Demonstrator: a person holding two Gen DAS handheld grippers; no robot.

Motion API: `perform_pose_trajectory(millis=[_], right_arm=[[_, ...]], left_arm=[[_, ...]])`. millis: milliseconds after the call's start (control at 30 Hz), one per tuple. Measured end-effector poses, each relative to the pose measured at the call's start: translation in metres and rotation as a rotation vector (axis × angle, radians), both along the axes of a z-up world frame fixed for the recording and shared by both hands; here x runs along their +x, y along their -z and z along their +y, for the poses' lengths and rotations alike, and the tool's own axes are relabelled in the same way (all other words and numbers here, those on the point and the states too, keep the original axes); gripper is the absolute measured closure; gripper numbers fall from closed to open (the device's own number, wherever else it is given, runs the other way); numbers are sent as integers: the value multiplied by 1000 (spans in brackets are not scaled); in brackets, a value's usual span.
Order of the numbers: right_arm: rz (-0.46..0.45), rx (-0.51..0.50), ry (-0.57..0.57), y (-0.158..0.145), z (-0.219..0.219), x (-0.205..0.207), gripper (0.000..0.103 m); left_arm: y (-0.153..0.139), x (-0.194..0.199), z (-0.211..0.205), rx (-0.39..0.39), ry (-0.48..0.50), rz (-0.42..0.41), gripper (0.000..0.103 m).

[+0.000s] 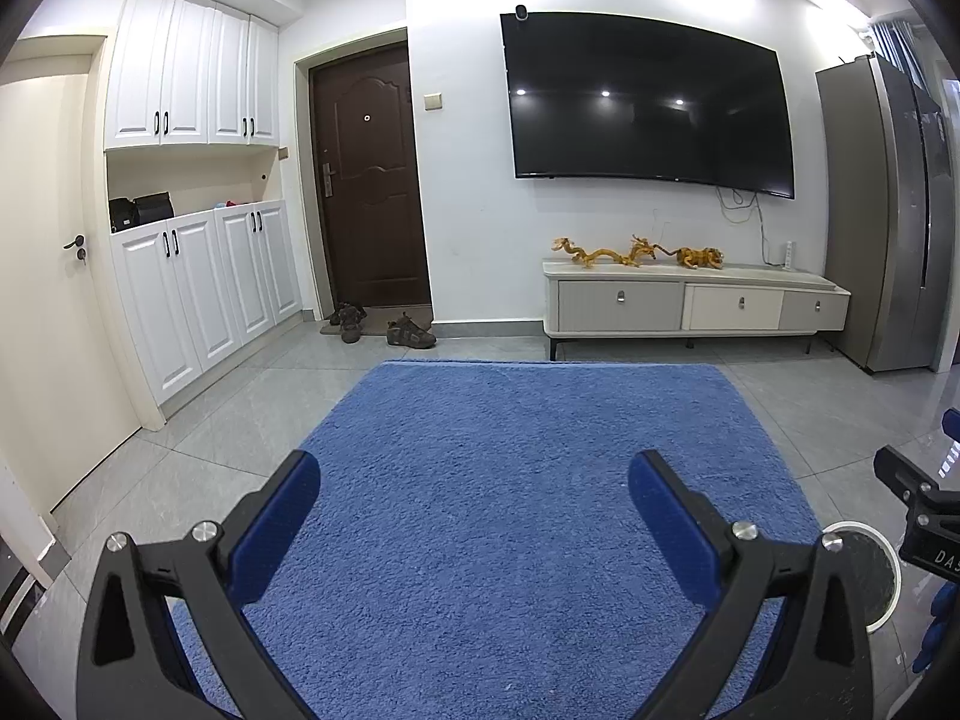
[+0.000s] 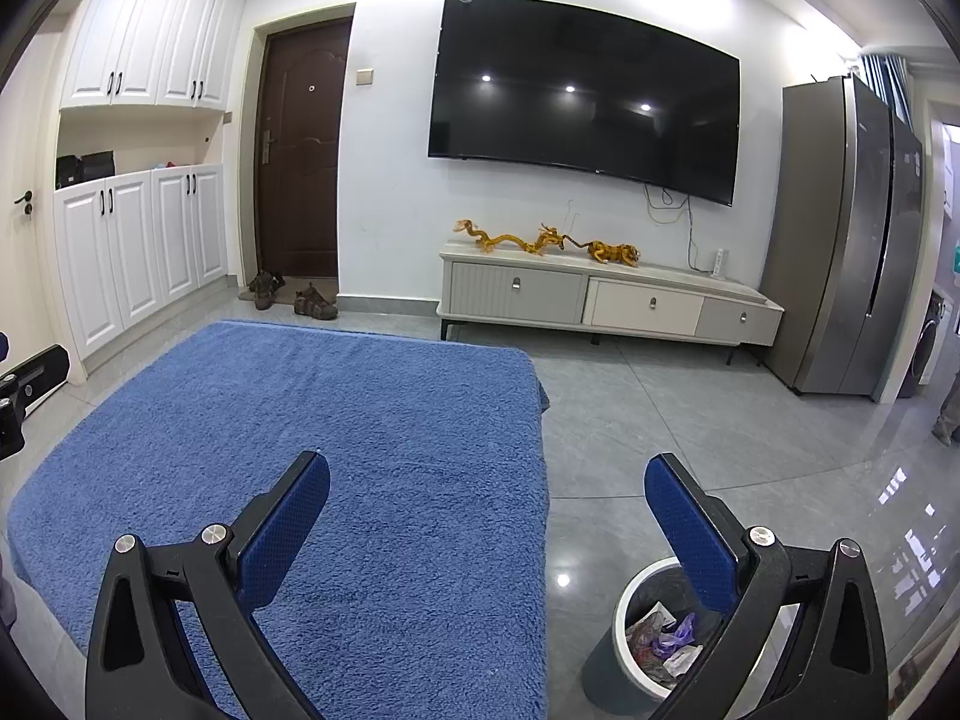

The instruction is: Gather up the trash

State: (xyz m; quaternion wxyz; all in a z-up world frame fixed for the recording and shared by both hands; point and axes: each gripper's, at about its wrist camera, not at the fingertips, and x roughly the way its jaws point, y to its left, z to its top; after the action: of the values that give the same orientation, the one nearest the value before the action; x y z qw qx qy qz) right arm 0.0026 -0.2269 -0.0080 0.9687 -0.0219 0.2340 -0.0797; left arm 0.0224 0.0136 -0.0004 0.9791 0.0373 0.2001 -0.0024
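Note:
A round grey trash bin (image 2: 630, 642) with a white rim stands on the floor at the lower right of the right wrist view. Crumpled trash (image 2: 663, 639), white, purple and reddish, lies inside it. Its rim (image 1: 887, 594) also shows in the left wrist view, behind the right finger. My right gripper (image 2: 486, 516) is open and empty, above the right edge of the blue cloth surface (image 2: 336, 438), its right finger over the bin. My left gripper (image 1: 474, 507) is open and empty over the blue surface (image 1: 528, 456). No loose trash shows on the blue surface.
A low TV cabinet (image 1: 690, 303) with golden dragon figures stands under a wall TV (image 1: 648, 102). A steel fridge (image 2: 852, 240) is at right. White cupboards (image 1: 198, 282), a brown door (image 1: 366, 180) and shoes (image 1: 408, 333) are at left. The floor is grey tile (image 2: 690, 420).

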Motion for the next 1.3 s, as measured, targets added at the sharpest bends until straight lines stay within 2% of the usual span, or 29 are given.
perform_pose_trajectory(millis=[1300], right_arm=[[2, -15, -17, -1, 5, 4, 0]], left_arm=[[4, 0, -3, 5, 18, 15, 0]])
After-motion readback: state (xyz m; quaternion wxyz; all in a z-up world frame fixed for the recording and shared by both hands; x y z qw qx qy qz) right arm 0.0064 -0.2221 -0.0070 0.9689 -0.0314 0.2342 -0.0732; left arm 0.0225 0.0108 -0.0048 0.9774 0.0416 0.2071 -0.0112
